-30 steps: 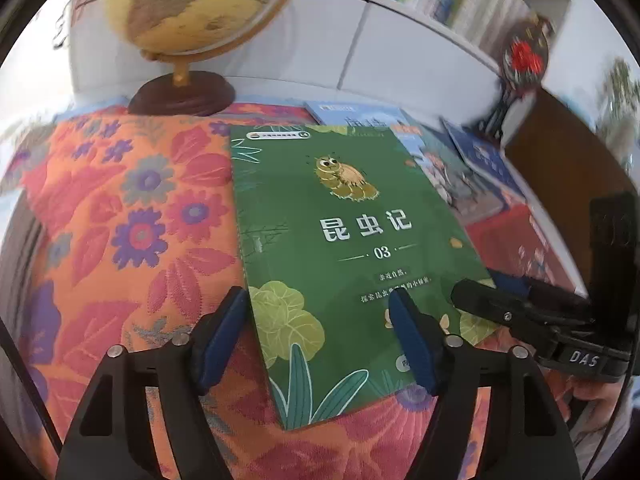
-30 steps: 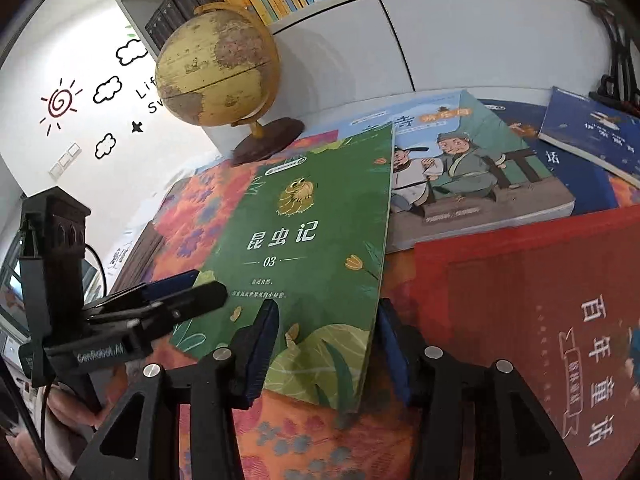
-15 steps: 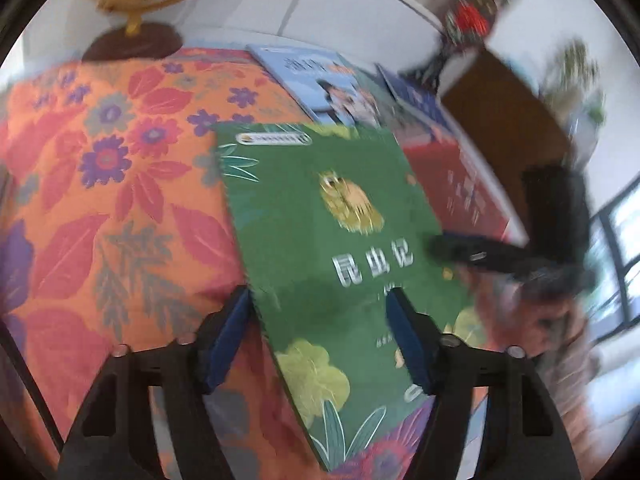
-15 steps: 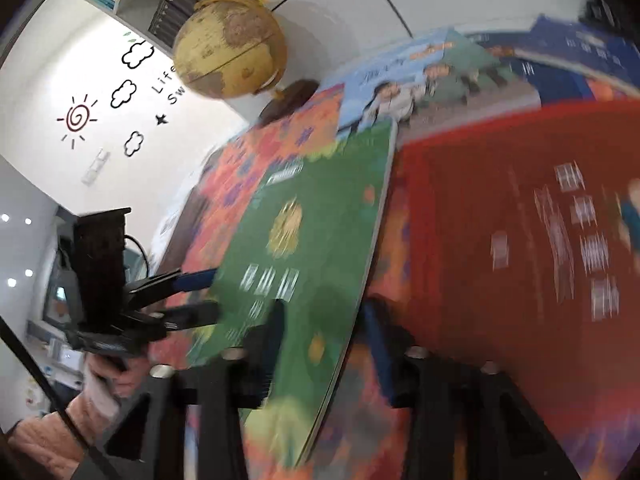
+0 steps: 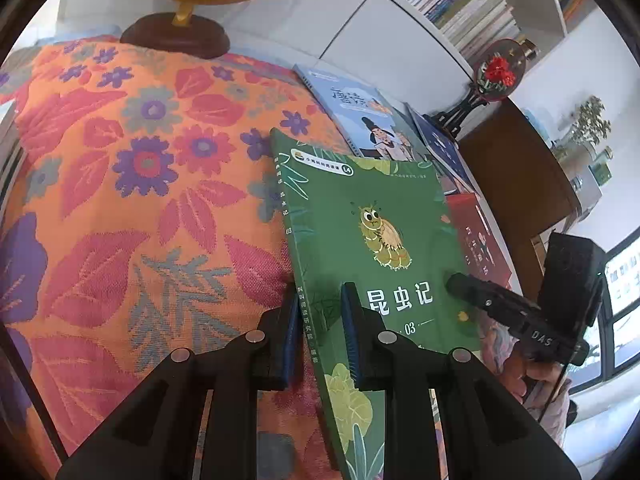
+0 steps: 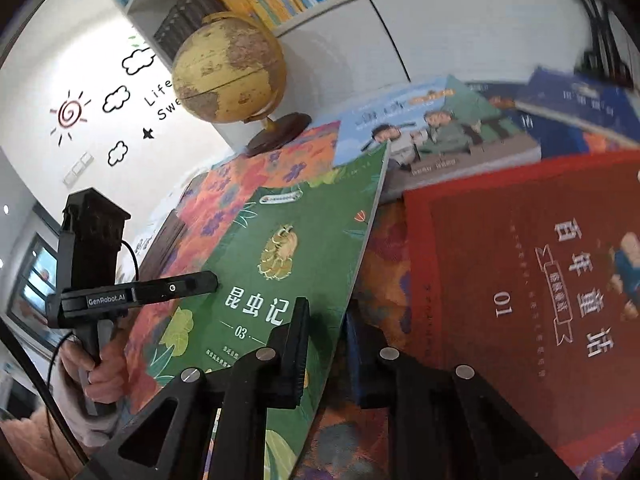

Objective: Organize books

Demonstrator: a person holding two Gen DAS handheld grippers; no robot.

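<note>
Floral tablecloth [image 5: 120,200] covers the table, the globe [image 6: 230,68] at 11 o'clock. The green book [image 5: 360,208] lies tilted, raised off the cloth, long axis running from 6 toward 12 o'clock ahead of both tools. Left gripper [image 5: 320,340] is clamped on its spine edge; right gripper [image 6: 324,352] has just been closing and clamps the opposite edge. Cover glossy, thin, bearing an insect drawing.

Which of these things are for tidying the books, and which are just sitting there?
For the job:
- green paperback insect book, clamped along both side edges
- left gripper
- right gripper
- red storybook
- pale blue picture book
- dark blue book

Just sitting there:
- yellowed globe on its brown stand
- orange flowered cloth
- round red-flower ornament
</note>
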